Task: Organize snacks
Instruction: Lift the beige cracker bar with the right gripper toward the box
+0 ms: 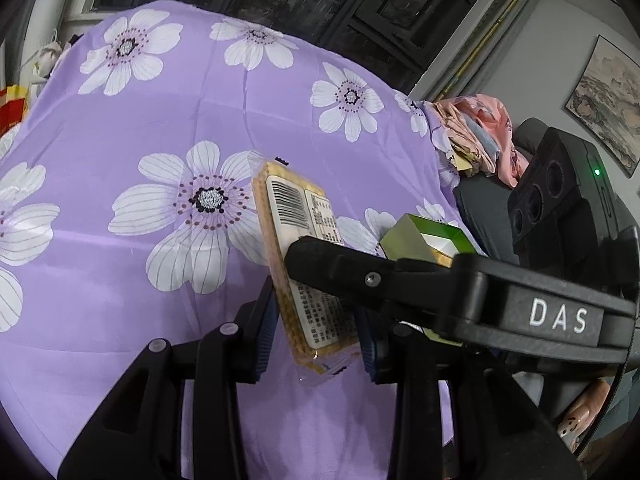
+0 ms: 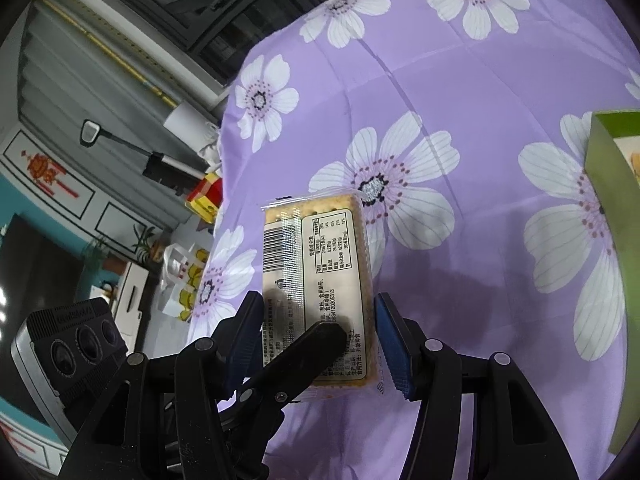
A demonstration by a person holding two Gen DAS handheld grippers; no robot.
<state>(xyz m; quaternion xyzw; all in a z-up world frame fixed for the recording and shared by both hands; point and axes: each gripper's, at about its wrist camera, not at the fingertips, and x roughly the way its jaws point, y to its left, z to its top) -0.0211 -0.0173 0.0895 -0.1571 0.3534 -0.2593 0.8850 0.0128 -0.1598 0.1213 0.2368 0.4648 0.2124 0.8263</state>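
A flat, clear-wrapped packet of pale square crackers with a white printed label (image 2: pixel 320 248) is held off the desk, which is covered with a purple cloth printed with white flowers (image 1: pixel 80 312). The packet is short of the open green cardboard box (image 2: pixel 604 200) and not yet over its opening. Something yellow, taken to be more snacks, is seen inside that box.

The right tongs (image 2: pixel 319 300) are closed on the packet, with a blue pad set against each long edge near its lower end. The left tongs (image 1: pixel 316 300) are placed around the same end across the flat faces. Their jaws stand apart by more than the packet's thickness, so no clamping by them is judged. One left finger is seen lying over the label in the right wrist view.

The step in hand is judged to be the carrying of the packet to the green box. It would be done well if only one pair of tongs were left holding, with the left tongs drawn clear before the packet is moved, so that the film is not snagged. Light pressure is advised, since the crackers are brittle. The packet should be carried level to the box, lined up with its walls, lowered beside what already lies there, and released only once it is supported.
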